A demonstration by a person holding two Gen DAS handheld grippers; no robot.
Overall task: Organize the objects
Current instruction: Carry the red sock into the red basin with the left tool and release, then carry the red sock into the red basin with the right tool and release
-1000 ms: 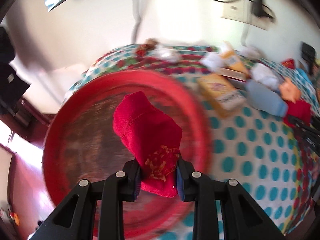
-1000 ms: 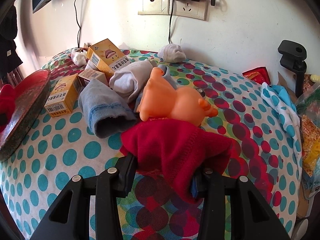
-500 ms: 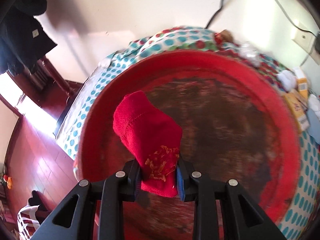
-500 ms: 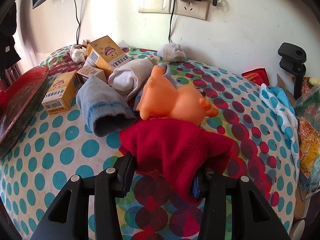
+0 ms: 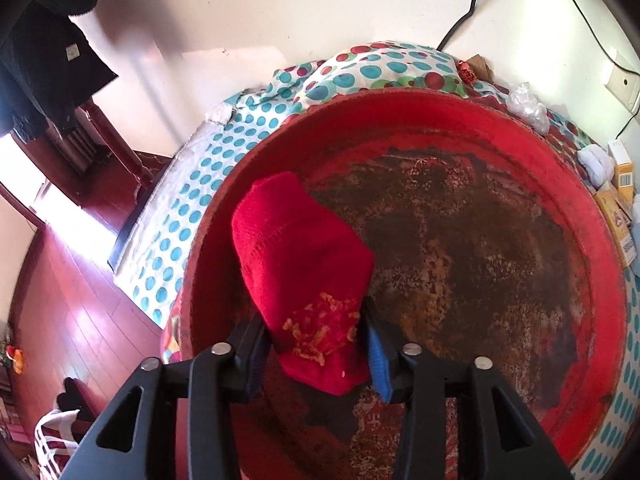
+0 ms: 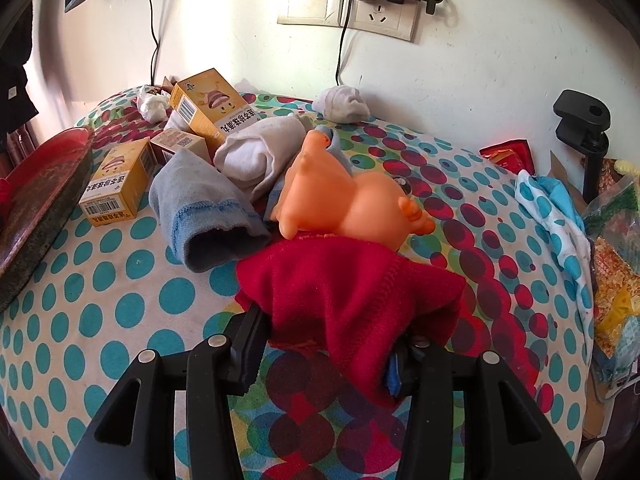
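1. Left wrist view: the left gripper (image 5: 314, 332) points down into a round red tray (image 5: 440, 108) whose floor is worn brown and rusty.
2. Its jaws have just been opening and now stand apart. A red sock (image 5: 300, 256) stands upright between them, with a yellow pattern near its lower end. I cannot tell for sure whether the pads still touch it.
3. The tray sits at the left end of the spotted cloth (image 5: 248, 132), close to that edge. Yellow boxes (image 5: 618, 216) show just past the tray's right rim. They carry a barcode, but the print is too blurred to read.
4. Right wrist view: the right gripper (image 6: 328, 340) is clamped on a red cloth (image 6: 348, 288), which drapes over its right finger and lies near the front middle of the spotted cloth.
5. An orange toy (image 6: 344, 200) touches the red cloth's far edge. A grey sock (image 6: 200, 200) and a white sock (image 6: 256, 152) lie to its left.
6. Beyond them are a tall yellow box (image 6: 208, 104), a small brown box (image 6: 180, 142) and a flat yellow box (image 6: 116, 184). The yellow ones have barcodes, a cartoon face and upside-down Chinese print.
7. A balled sock (image 6: 340, 104) lies at the back edge, under the wall sockets (image 6: 348, 0).
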